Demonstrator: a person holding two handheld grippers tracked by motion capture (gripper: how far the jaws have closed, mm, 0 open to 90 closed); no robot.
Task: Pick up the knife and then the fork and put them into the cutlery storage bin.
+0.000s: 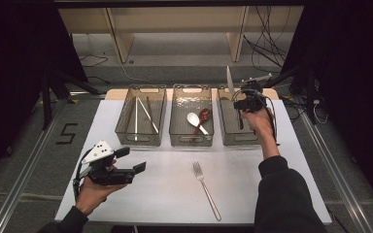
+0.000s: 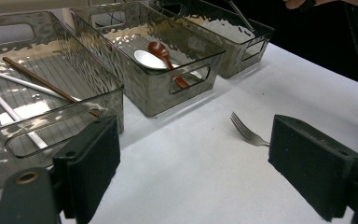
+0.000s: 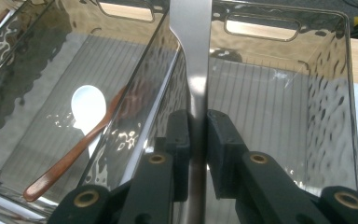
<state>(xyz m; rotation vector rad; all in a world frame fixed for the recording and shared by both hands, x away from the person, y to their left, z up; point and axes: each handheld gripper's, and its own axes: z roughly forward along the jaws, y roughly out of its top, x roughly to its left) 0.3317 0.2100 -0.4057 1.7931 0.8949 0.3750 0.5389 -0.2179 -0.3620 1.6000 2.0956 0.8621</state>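
I had my right gripper [image 3: 198, 135] with its jaws pinched on a steel knife [image 3: 193, 56] above the right-hand bin [image 1: 233, 138], about to lower and release it there, while my left gripper [image 2: 205, 172] waited with jaws spread near the fork [image 1: 206, 189] on the counter [image 1: 165, 194].

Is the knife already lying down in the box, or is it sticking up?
Sticking up. The right tool is shut on the knife, holding it upright above the right-hand box, blade pointing up.
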